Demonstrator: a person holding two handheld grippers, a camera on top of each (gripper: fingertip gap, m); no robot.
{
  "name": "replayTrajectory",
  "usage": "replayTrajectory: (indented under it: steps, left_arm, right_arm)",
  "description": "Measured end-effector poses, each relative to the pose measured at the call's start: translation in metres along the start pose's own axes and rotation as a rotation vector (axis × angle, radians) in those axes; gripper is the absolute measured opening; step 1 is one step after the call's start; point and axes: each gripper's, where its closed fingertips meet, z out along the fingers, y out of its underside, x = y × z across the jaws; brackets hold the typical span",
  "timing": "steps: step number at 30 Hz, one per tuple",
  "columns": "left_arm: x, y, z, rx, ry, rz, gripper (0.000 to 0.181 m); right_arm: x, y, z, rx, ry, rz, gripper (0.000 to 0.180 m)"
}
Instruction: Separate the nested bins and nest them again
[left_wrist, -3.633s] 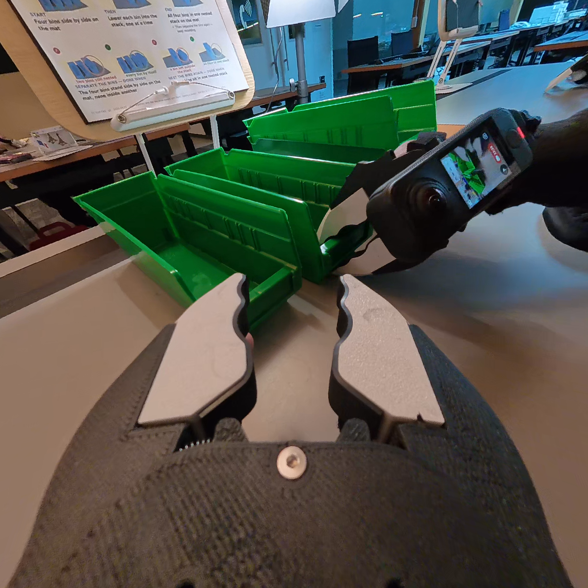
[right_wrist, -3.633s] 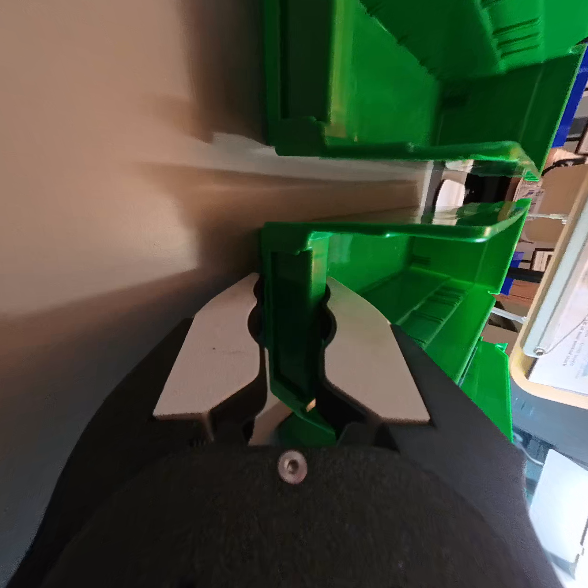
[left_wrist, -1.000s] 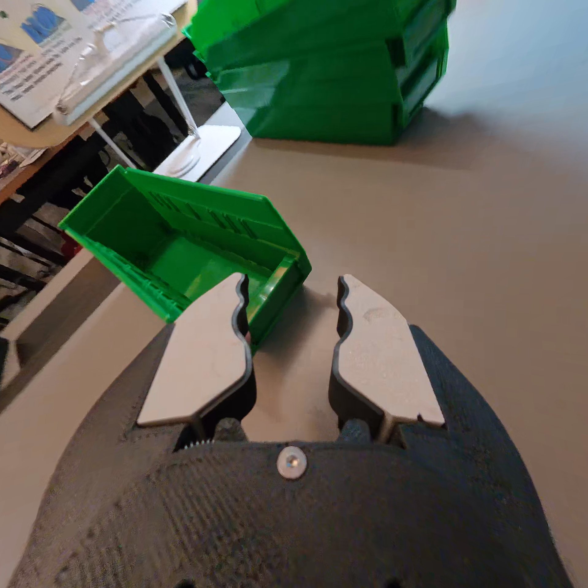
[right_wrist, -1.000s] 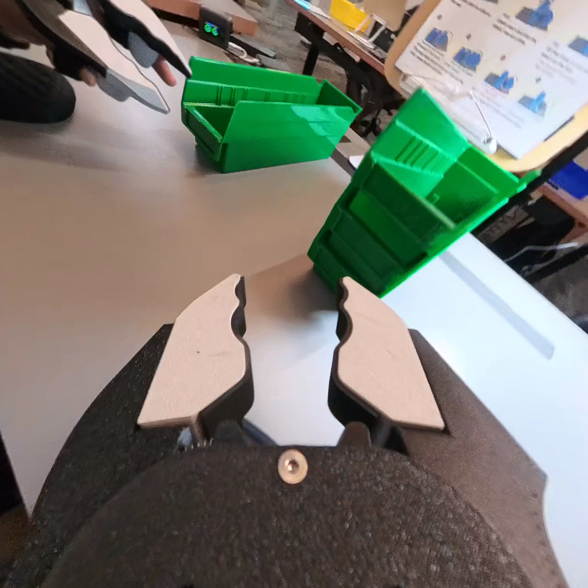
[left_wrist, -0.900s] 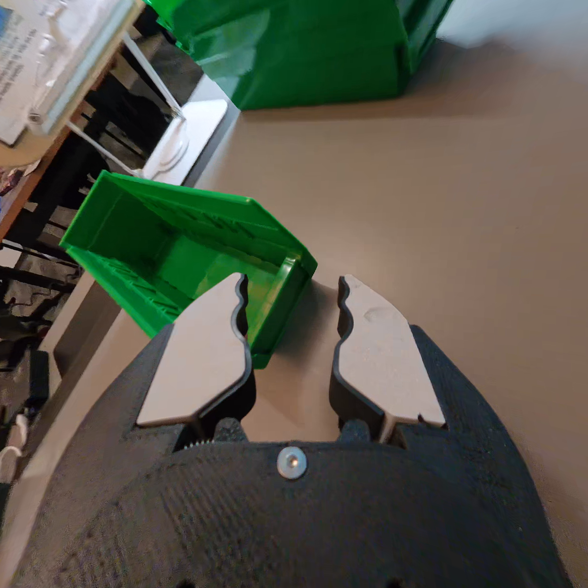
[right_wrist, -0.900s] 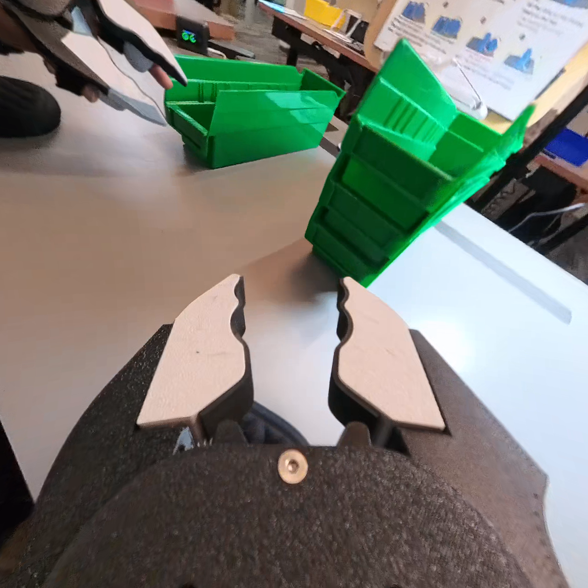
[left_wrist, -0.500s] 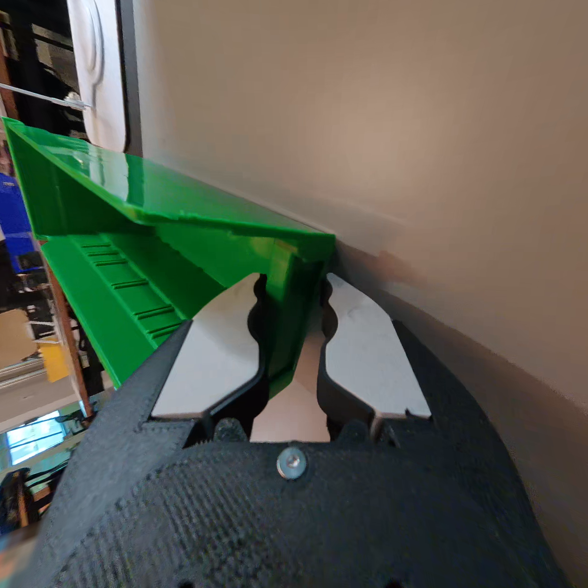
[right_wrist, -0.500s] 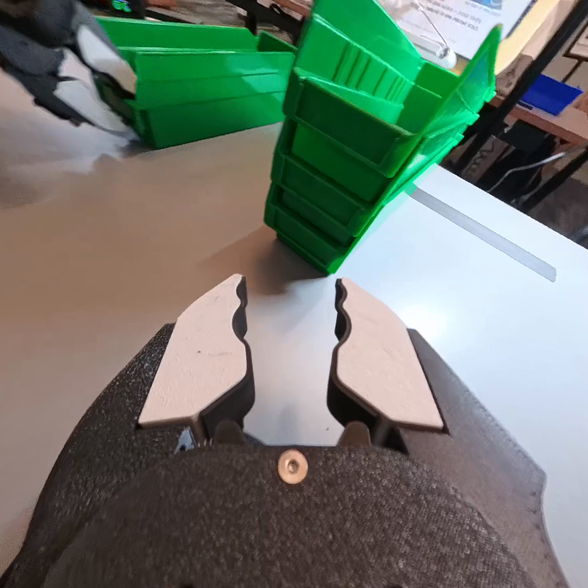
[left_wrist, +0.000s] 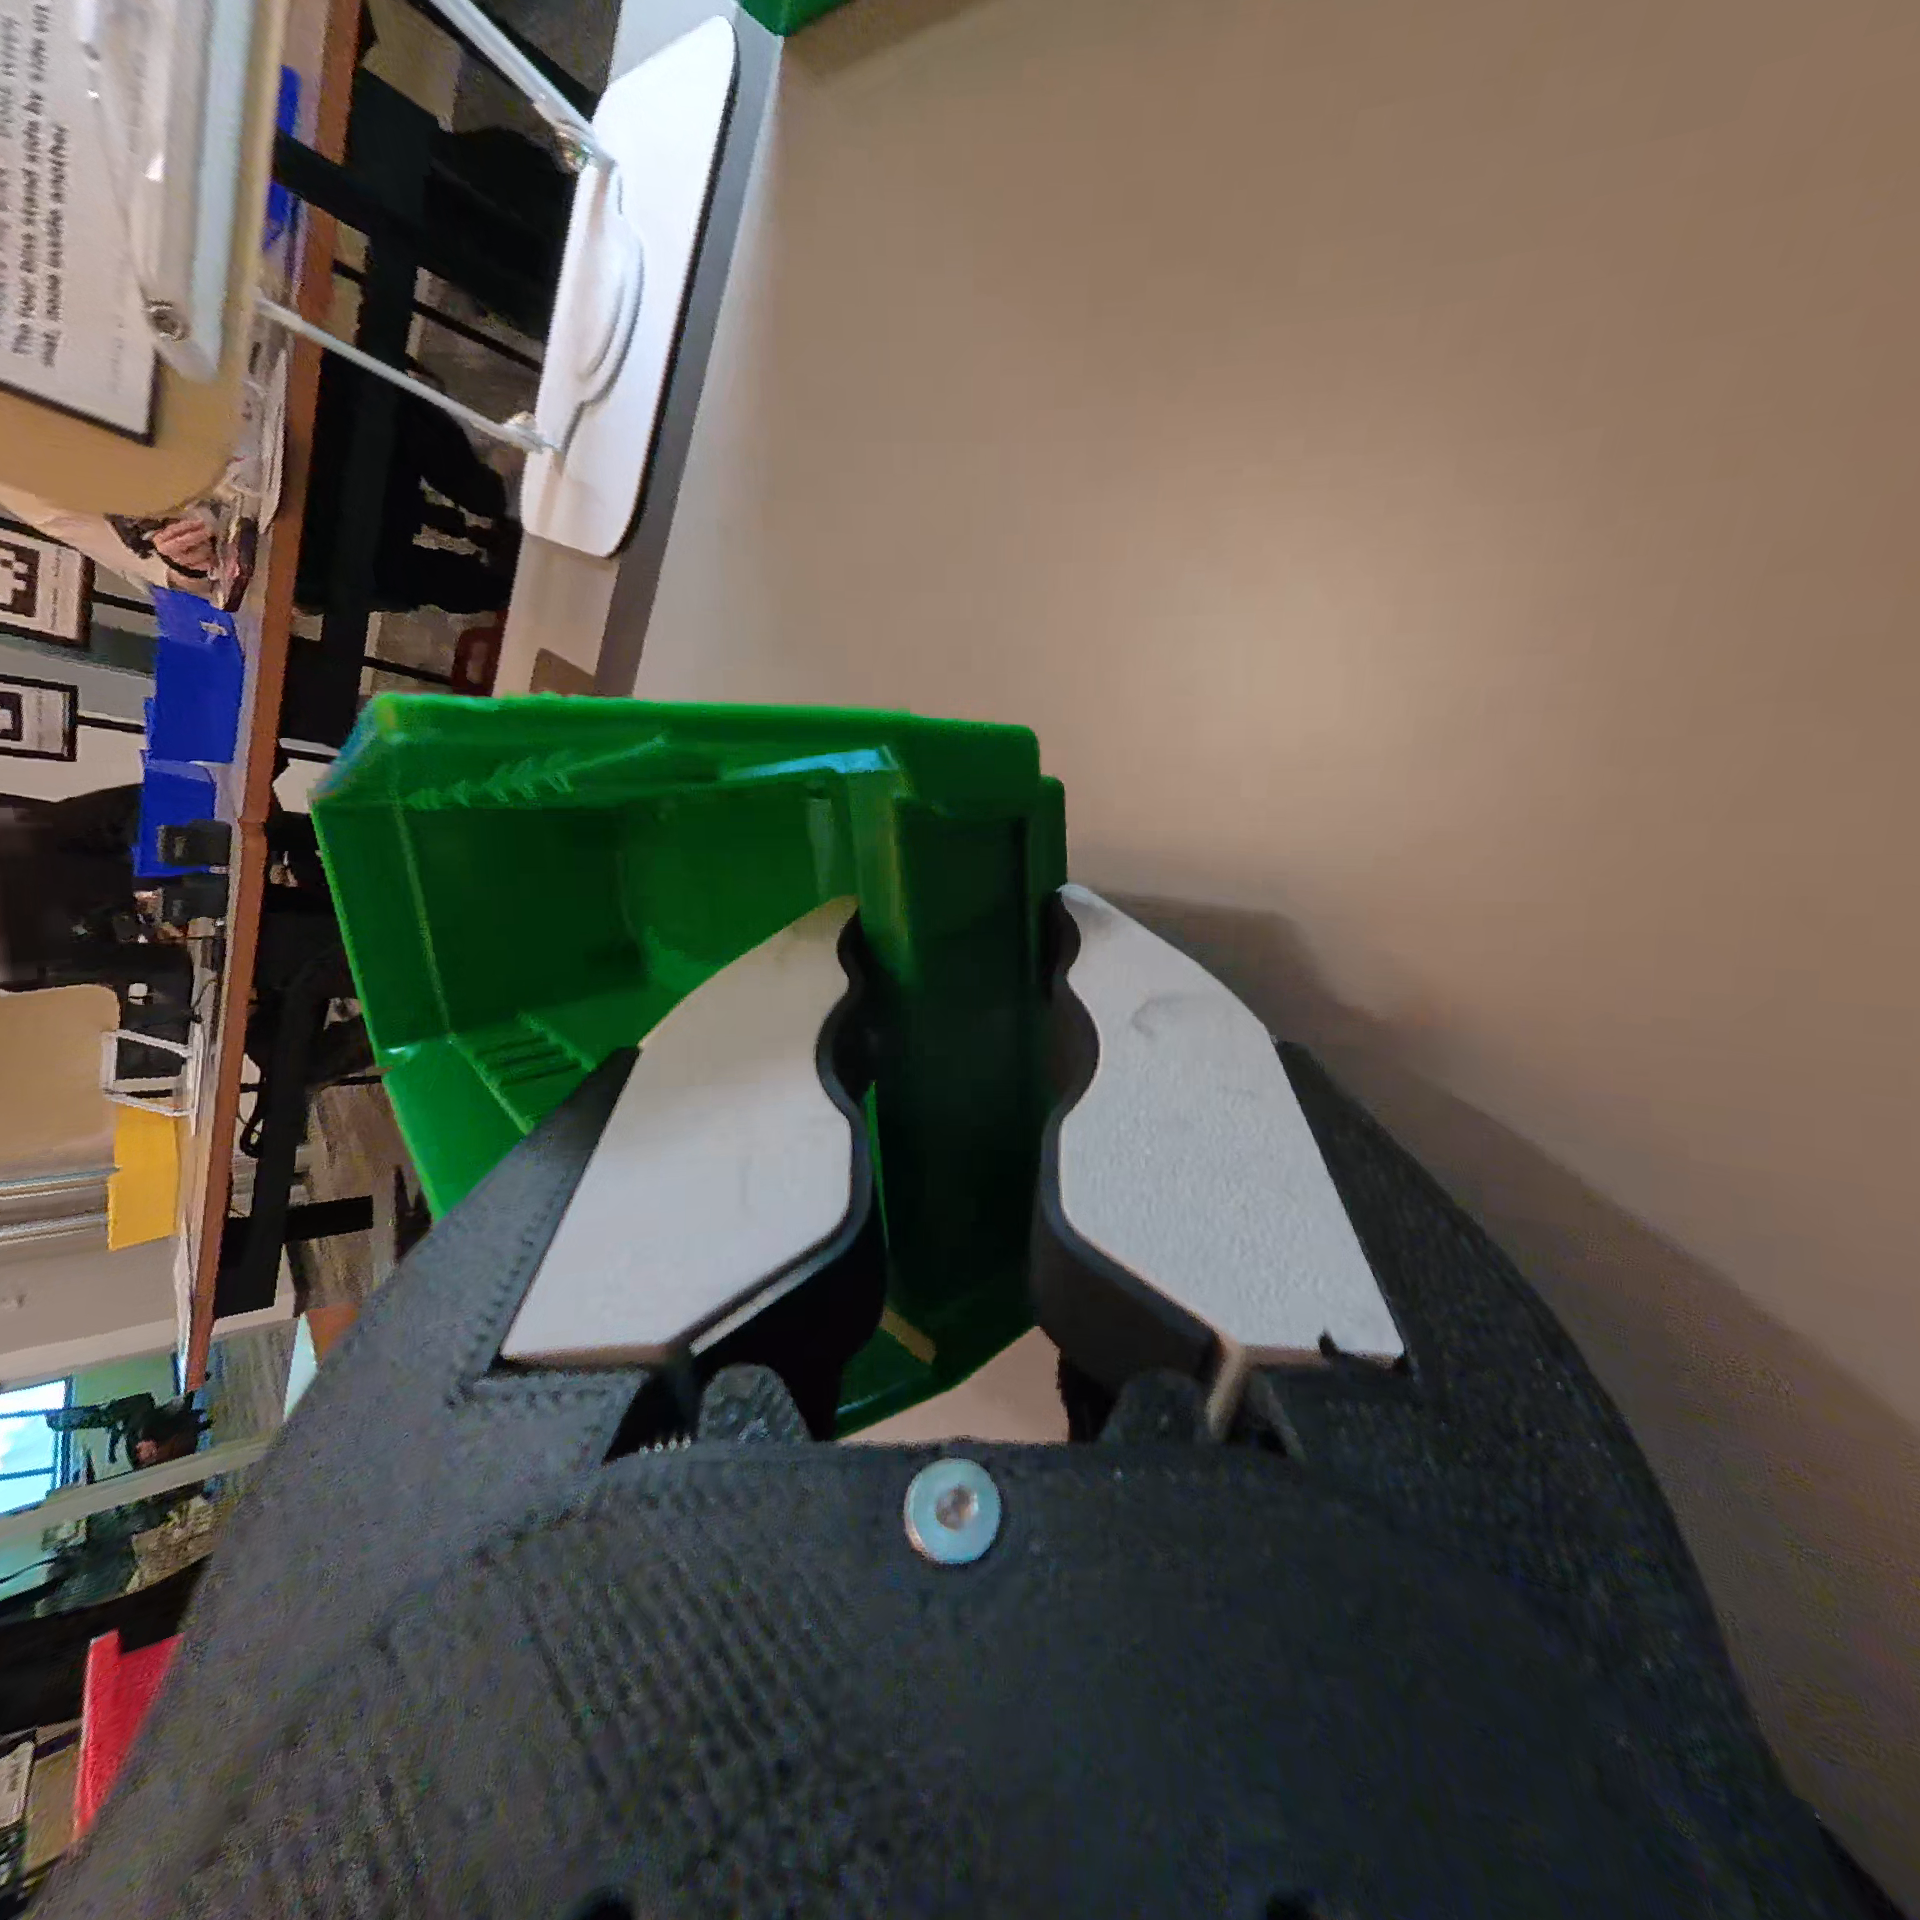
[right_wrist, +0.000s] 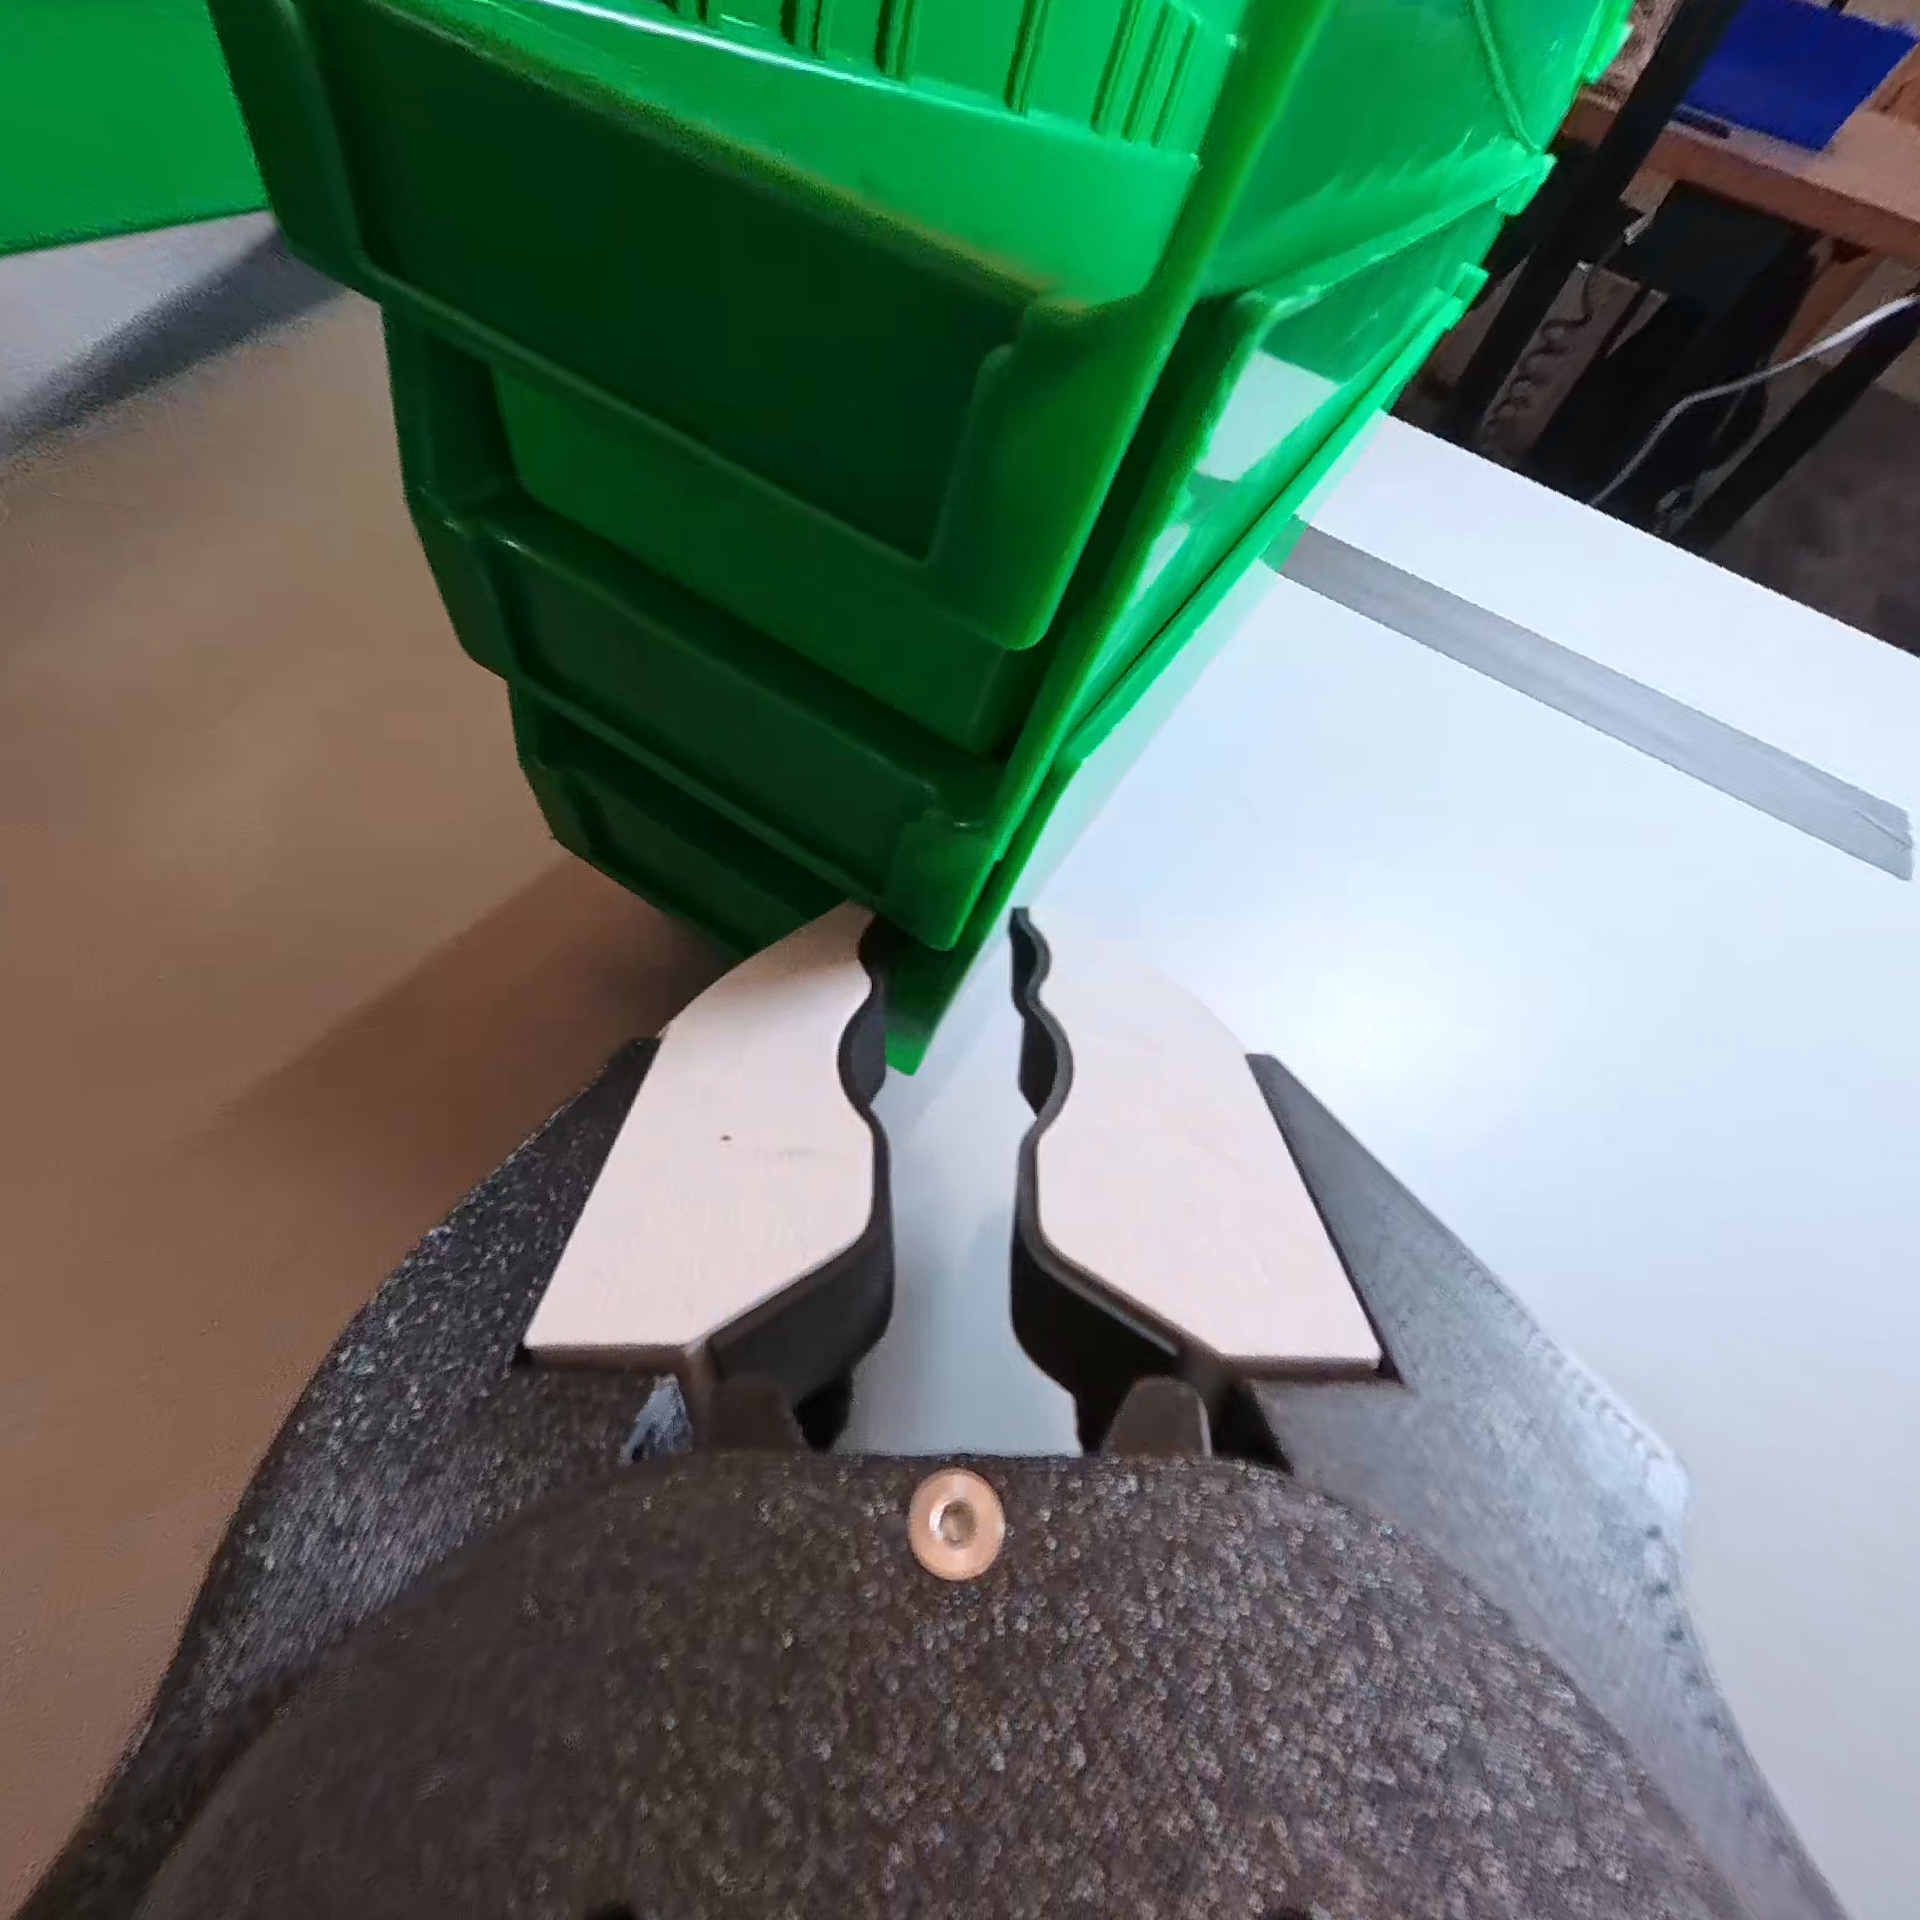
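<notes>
A tan table (left_wrist: 1351, 436) fills most of the scene in a workroom, with dark table legs, blue boxes (left_wrist: 192, 707) and a clipboard on a stand (left_wrist: 156, 208) beyond its far edge, the stand's white base (left_wrist: 623, 312) resting on the table's corner. At left, the left tongs (left_wrist: 951, 914) are pinching the front wall of a single green bin (left_wrist: 582, 862), one grey finger inside the bin and the other pressed to its outer face; the view is rolled on its side, so whether the bin rests on the table or is lifted clear cannot be told, though its open top faces toward the room's far side. At right, a stack of nested green bins (right_wrist: 790, 436) stands where the tan mat meets a paler grey stretch of table (right_wrist: 1455, 935), a strip of grey tape (right_wrist: 1621, 696) running across that paler part behind the stack. At least three bin fronts show stepped one above another, the upper ones leaning toward the camera. The right tongs (right_wrist: 940, 925) sit low at the stack's bottom near corner, fingers spread a little apart with a gap between them; the left finger (right_wrist: 748, 1132) touches the lowest bin's corner edge, and the right finger (right_wrist: 1174, 1132) stands just clear of it. Another patch of green (right_wrist: 104, 125) shows at the upper left of that view, blurred.
</notes>
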Motion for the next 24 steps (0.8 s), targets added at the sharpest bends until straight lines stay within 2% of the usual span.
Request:
replayTrajectory:
  steps: [5, 14, 19, 24]
  left_arm:
    - [-0.010, -0.002, -0.017, 0.015, -0.069, 0.021, 0.030]
    - [-0.023, -0.038, -0.038, 0.082, -0.116, 0.056, 0.031]
    - [-0.026, -0.061, -0.044, 0.121, -0.124, 0.086, 0.031]
    - [-0.036, -0.088, -0.055, 0.157, -0.127, 0.128, 0.031]
  right_arm:
    - [-0.004, -0.003, 0.005, 0.037, 0.000, -0.069, 0.013]
    - [-0.065, -0.017, 0.011, 0.098, -0.088, -0.265, 0.012]
    - [-0.093, -0.021, 0.008, 0.125, -0.154, -0.285, 0.012]
    - [-0.113, -0.029, 0.017, 0.118, -0.153, -0.280, 0.011]
